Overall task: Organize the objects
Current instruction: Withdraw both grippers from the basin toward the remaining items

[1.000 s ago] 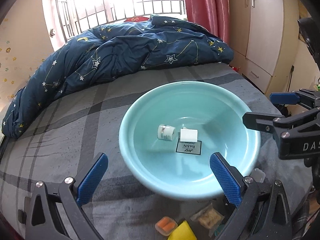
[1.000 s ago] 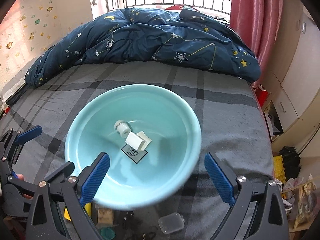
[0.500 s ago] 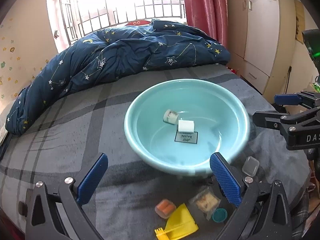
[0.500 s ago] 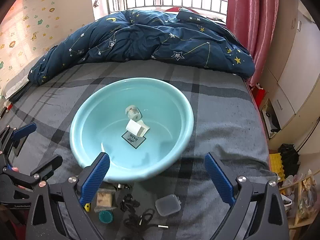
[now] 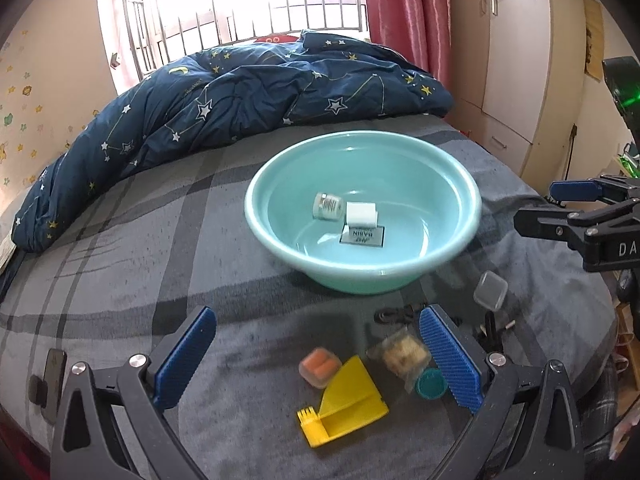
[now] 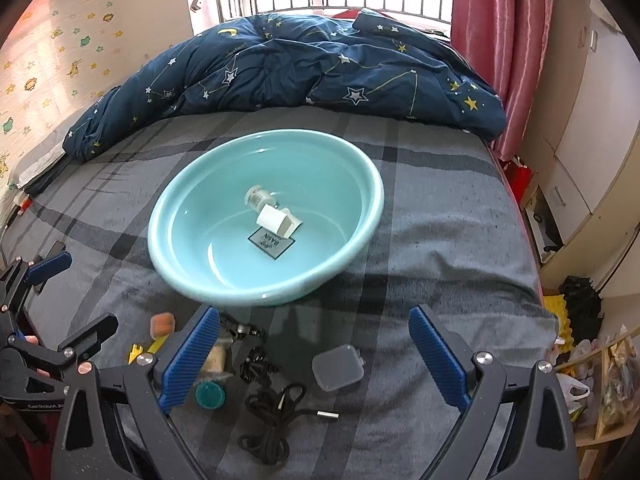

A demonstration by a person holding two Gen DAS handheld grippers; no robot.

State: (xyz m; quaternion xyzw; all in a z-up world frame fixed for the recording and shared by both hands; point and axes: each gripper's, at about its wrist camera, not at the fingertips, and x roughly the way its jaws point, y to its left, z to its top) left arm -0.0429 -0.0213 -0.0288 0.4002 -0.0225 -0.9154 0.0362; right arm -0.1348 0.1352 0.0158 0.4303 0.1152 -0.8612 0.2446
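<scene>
bed, basin and a scatter of small things

a grey plaid bed (image 5: 120, 248) fills both views, with a dark blue star-print duvet (image 5: 240, 92) bunched along its far side under a barred window (image 5: 248, 4). a pink curtain (image 6: 516, 40) hangs at the right, pale cupboards (image 5: 516, 60) stand beyond it, and stickers dot the left wall.

a turquoise basin (image 5: 460, 184) sits mid-bed. inside it lie a small jar (image 5: 328, 206) on its side, touching a white box (image 5: 361, 214), just beyond a printed label.

on the near edge of the bed, outside the basin: an orange case (image 5: 320, 366), a yellow dustpan with comb (image 5: 348, 400), a clear packet (image 5: 400, 356), a teal cap (image 5: 430, 384), a clear plastic box (image 6: 337, 367) and a black cable (image 6: 272, 412).

the left hand-held gripper (image 5: 316, 360) and the right hand-held gripper (image 6: 316, 358) both hover over these items with jaws spread wide, holding nothing.

the packet and cap are partly hidden behind blue pads. the packet's contents are unclear. clutter beside the bed at the right is cut off.
</scene>
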